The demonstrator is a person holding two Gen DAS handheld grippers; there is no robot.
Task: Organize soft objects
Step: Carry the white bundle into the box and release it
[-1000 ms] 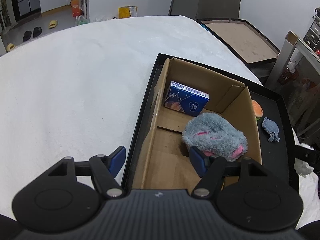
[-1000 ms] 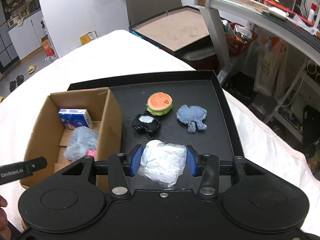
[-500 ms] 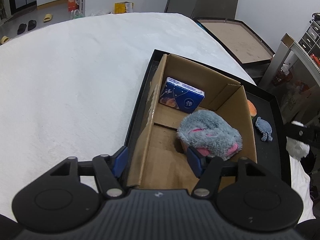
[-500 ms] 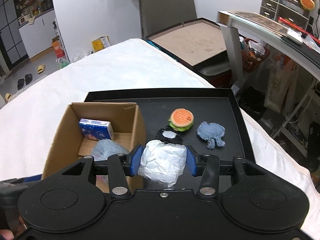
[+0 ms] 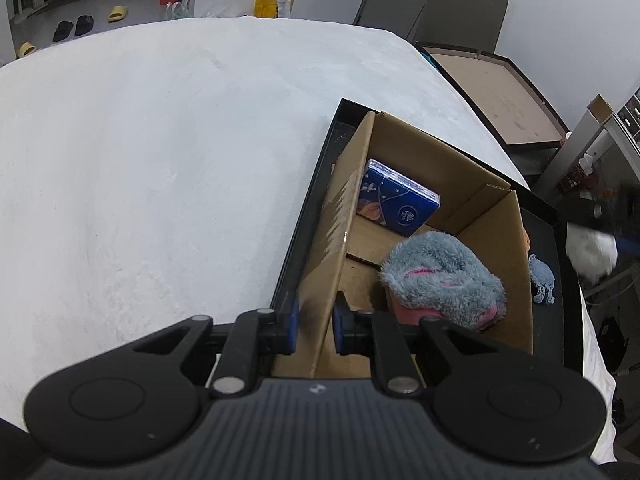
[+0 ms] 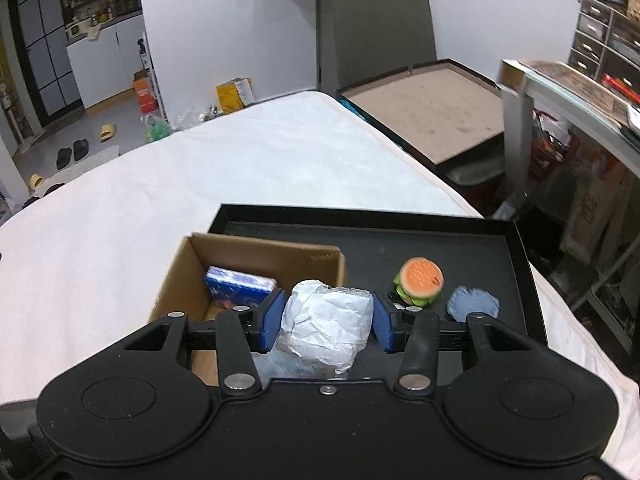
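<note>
Clamping cardboard box (image 5: 332,240) wall (previously straddled), left hand-held gripper (image 5: 315,330)

White sheet (image 5: 160,160) over the surface. Grey chair (image 6: 376,20) behind, brown board (image 6: 432,108) beside it. Slippers (image 6: 72,150), orange box (image 6: 144,92), yellow box (image 6: 234,92) on floor. Drawer unit (image 6: 600,48) far right.

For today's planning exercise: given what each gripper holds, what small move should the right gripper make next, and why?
Probably carry the crumpled white paper-wrapped bundle, clamped in the right gripper, slightly left over the open brown cardboard box before releasing. The left gripper pinches the box wall, steadying it, and a fluffy grey-and-pink plush already lies inside.
</note>
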